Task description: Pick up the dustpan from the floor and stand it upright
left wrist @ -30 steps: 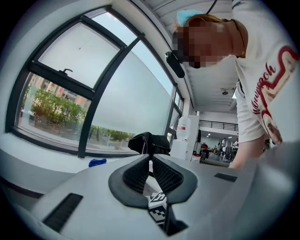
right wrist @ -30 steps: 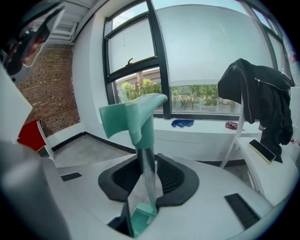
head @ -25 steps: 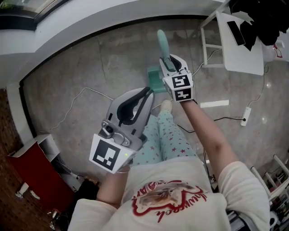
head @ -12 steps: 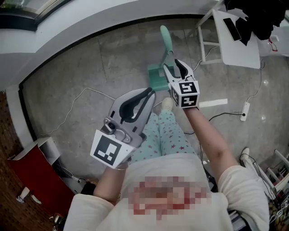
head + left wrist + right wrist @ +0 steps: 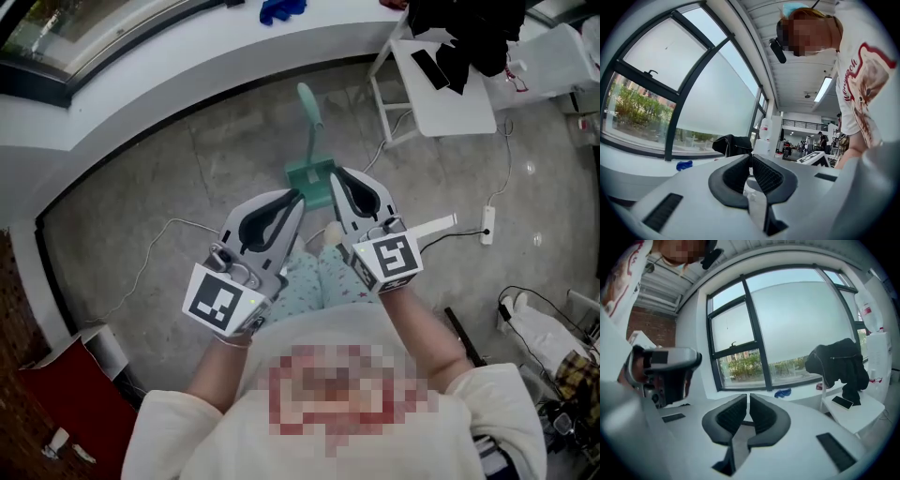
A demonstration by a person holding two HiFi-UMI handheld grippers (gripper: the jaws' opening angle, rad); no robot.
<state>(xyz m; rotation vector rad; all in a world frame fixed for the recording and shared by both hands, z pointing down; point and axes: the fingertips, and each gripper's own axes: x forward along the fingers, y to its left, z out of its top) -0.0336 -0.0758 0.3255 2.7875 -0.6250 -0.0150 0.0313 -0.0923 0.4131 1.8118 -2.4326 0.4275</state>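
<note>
Both forearms reach forward from the chest, bent at the elbows, with the hands close side by side. The left gripper (image 5: 298, 195) points about level, its jaws pressed together with nothing between them. The right gripper (image 5: 335, 178) sits just beside it, tipped slightly downward; its jaws have just been closing and come together on nothing

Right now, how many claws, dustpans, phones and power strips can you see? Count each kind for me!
Claws: 2, the left claw and the right claw, whose jaws have just been closing with nothing between them
Green dustpan: 1
Phone: 1
Power strip: 1
Total: 5
</note>
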